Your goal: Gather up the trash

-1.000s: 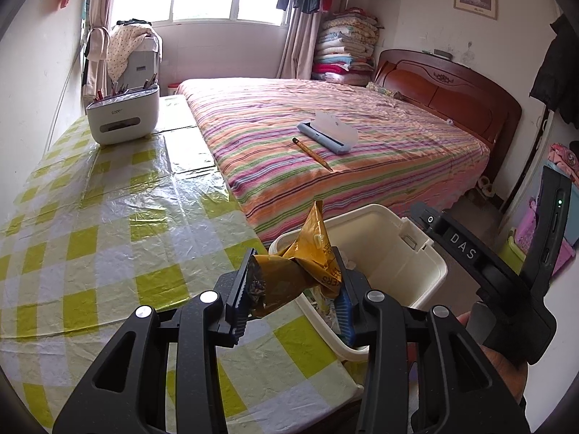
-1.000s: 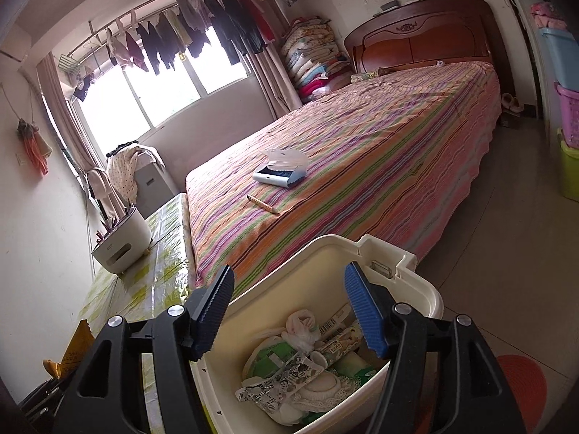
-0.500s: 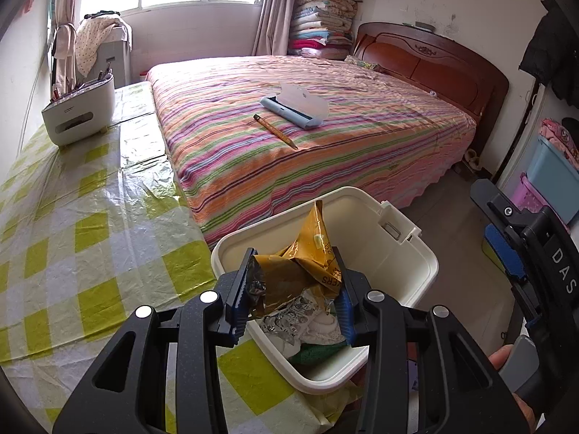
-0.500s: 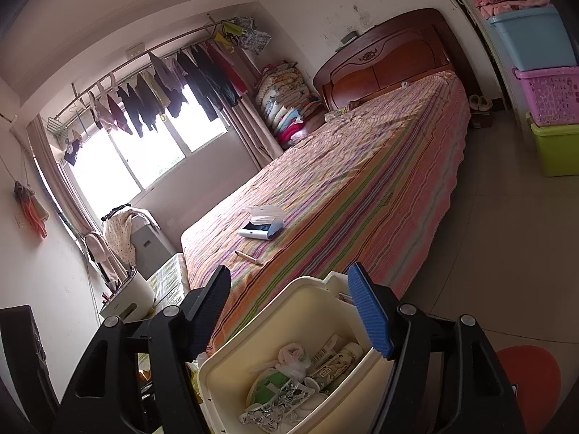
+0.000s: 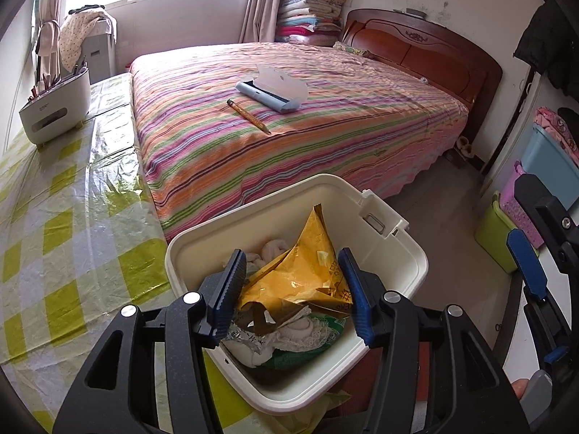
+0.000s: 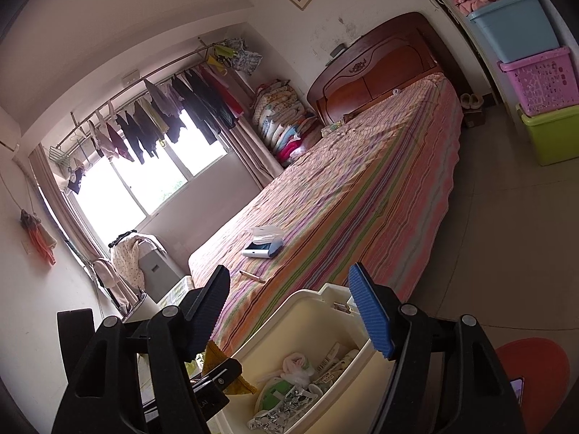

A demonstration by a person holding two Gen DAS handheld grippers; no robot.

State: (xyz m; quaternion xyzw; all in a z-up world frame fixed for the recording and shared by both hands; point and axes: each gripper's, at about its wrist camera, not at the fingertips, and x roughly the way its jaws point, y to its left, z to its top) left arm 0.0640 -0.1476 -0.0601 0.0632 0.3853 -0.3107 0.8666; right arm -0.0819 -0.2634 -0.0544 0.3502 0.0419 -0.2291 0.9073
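Wrapper (image 5: 300, 275): dropped over bin (image 5: 405, 275); left tool (image 5: 293, 291) opening, grip released since a moment ago. Right tool (image 6: 293, 311): parted, empty.

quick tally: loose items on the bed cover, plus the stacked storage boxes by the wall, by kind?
Pencil: 1
Lint roller with its clear cover open: 1
Blue storage box: 1
Pink basket: 1
Green storage box: 1
Total: 5
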